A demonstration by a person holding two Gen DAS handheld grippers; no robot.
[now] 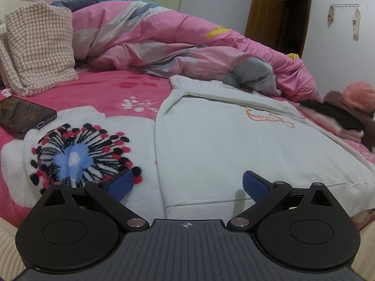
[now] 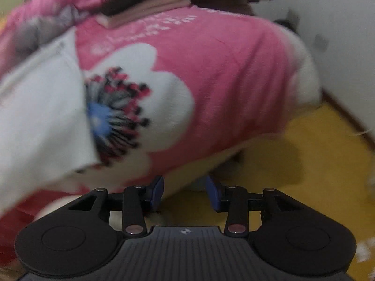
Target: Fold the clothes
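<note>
Left wrist, white garment (image 1: 222, 140) beyond open jaws

The folded garment (image 1: 234, 145) is white with an orange outline print. The bedspread (image 1: 98, 86) is pink with white flowers with blue, black and red centres. The pillow (image 1: 39, 44) is beige houndstooth.

Fleecy matt blanket (image 1: 98, 117) — glossy phone (image 1: 21, 116)

Your left claw (image 1: 187, 185) stood with its jaws spread wide, nothing between the blue pads. Your right claw (image 2: 185, 193) pointed steeply down, jaws partly apart and empty.
</note>
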